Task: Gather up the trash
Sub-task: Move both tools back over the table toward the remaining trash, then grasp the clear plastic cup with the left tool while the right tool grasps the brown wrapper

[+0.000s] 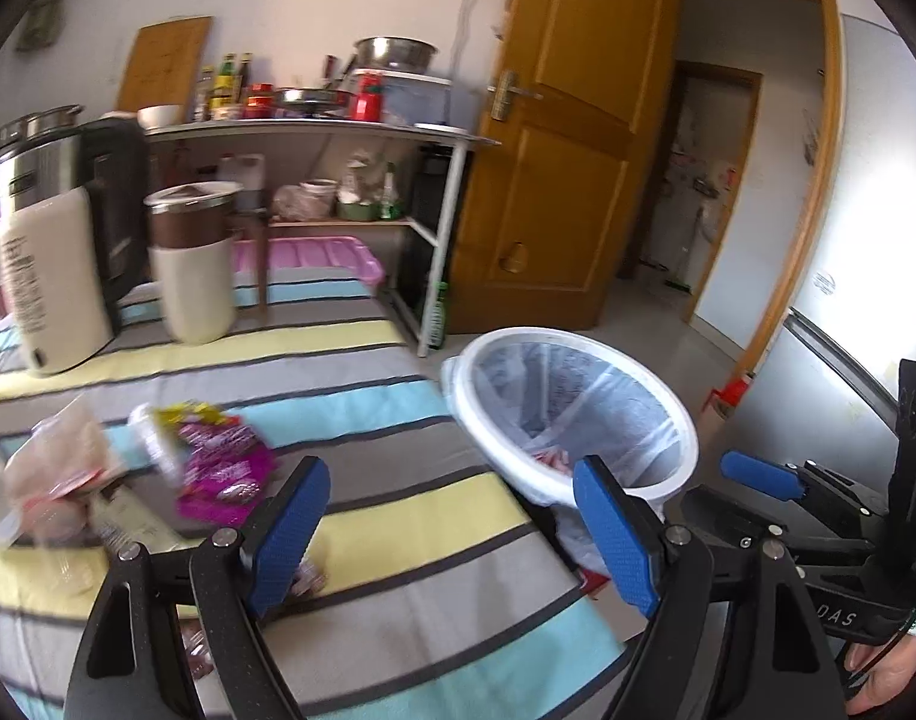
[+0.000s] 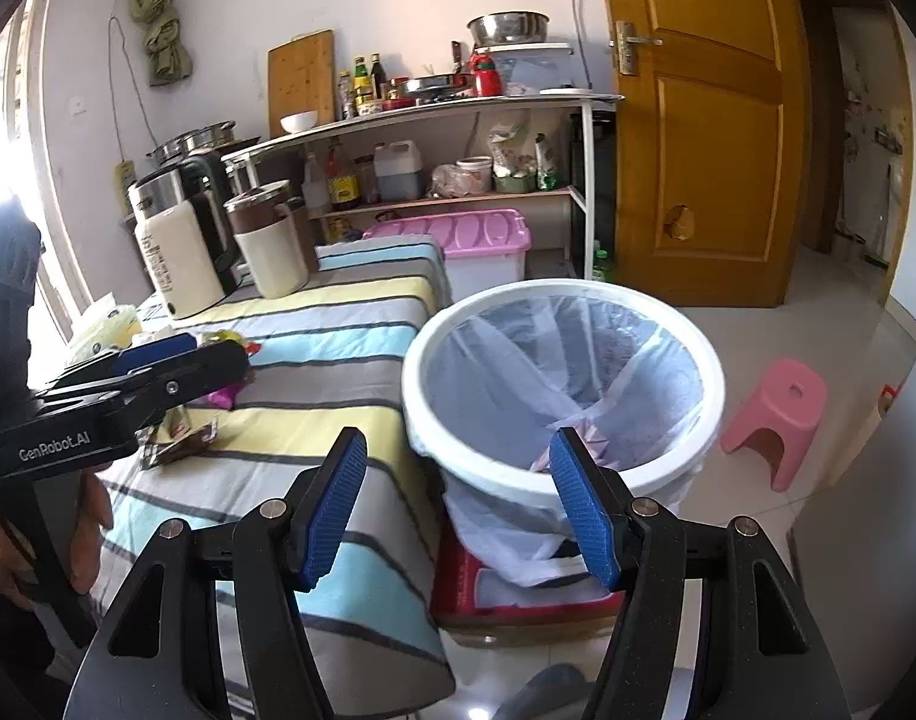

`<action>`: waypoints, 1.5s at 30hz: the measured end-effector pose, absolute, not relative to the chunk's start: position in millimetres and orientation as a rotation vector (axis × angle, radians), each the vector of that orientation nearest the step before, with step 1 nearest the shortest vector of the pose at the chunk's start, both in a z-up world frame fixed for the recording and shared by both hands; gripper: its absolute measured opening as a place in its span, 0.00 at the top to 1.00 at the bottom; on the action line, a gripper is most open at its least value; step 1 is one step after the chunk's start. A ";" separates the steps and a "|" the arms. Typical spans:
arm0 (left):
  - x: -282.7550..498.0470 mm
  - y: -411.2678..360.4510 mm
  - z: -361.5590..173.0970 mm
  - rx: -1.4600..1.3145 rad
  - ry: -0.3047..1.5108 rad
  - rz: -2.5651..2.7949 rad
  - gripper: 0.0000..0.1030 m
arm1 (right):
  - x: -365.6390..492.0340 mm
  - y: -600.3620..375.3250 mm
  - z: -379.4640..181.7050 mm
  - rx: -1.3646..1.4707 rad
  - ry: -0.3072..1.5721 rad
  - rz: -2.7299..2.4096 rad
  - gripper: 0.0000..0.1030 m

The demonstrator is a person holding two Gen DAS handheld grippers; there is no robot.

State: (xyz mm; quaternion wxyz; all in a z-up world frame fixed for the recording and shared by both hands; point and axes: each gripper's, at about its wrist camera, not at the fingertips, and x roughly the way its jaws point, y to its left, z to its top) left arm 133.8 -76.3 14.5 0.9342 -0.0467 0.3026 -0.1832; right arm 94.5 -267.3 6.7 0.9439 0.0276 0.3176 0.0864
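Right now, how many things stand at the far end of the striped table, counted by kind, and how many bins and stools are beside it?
Kettle: 1
White bottle: 1
Cream and brown lidded cup: 1
White bin with liner: 1
Pink stool: 1
Total: 5

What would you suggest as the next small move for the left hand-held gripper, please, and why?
Probably swing the left hand-held gripper left toward the pink wrapper on the striped cloth and close on it. Its jaws are open and empty, wrappers lie on the cloth, and the lined bin waits beside the table.
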 end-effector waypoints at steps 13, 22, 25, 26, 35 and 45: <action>108.5 -18.9 -2.4 -0.117 0.659 -0.218 0.19 | 92.1 -212.6 -0.7 0.035 0.689 0.316 0.38; 95.6 15.4 -9.2 -0.106 0.659 -0.137 0.32 | 97.4 -183.4 -11.7 0.016 0.751 0.394 0.38; 96.2 27.4 -12.0 -0.123 0.667 -0.105 0.35 | 100.1 -178.0 -12.6 0.007 0.756 0.400 0.38; 96.2 29.8 -12.5 -0.127 0.668 -0.099 0.37 | 101.1 -175.5 -12.7 0.005 0.757 0.407 0.38; 99.4 51.9 -19.3 -0.144 0.684 -0.035 0.49 | 110.4 -147.9 -19.6 -0.013 0.779 0.471 0.38; 104.0 70.9 -28.0 -0.155 0.712 0.002 0.59 | 137.5 -114.5 -33.8 -0.020 0.839 0.513 0.43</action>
